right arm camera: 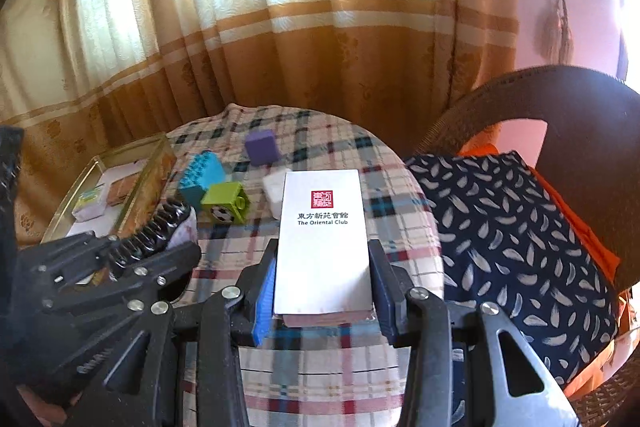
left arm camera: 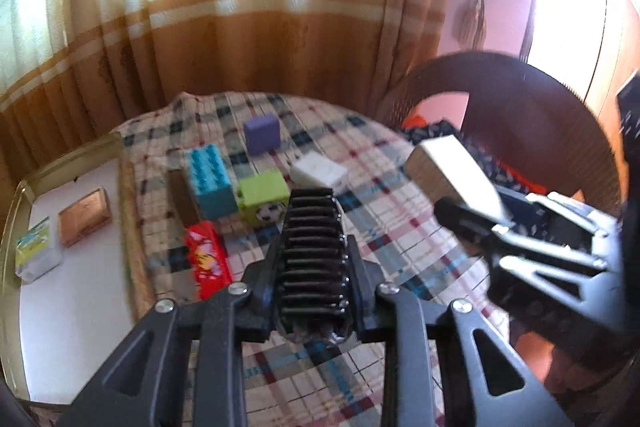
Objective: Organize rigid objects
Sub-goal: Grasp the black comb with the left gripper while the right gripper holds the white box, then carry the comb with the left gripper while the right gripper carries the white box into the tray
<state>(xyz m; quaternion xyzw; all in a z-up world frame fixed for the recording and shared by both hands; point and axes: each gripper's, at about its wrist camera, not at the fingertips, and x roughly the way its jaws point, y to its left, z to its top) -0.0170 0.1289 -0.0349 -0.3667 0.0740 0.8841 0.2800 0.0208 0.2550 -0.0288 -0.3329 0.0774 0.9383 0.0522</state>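
Round plaid-clothed tabletop before tan curtains.
Left tongs pinch a black comb; right tongs clamp a white box; wicker chair at three o'clock.

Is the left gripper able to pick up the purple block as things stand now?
Probably not yet. The left gripper is shut on a black comb-like object, so it has no free jaws. The purple block itself stands clear at the far side of the table, beyond the green cube.

A black ribbed comb-like object is being clamped in the left gripper above the plaid tablecloth; a white box is being held by the right gripper.
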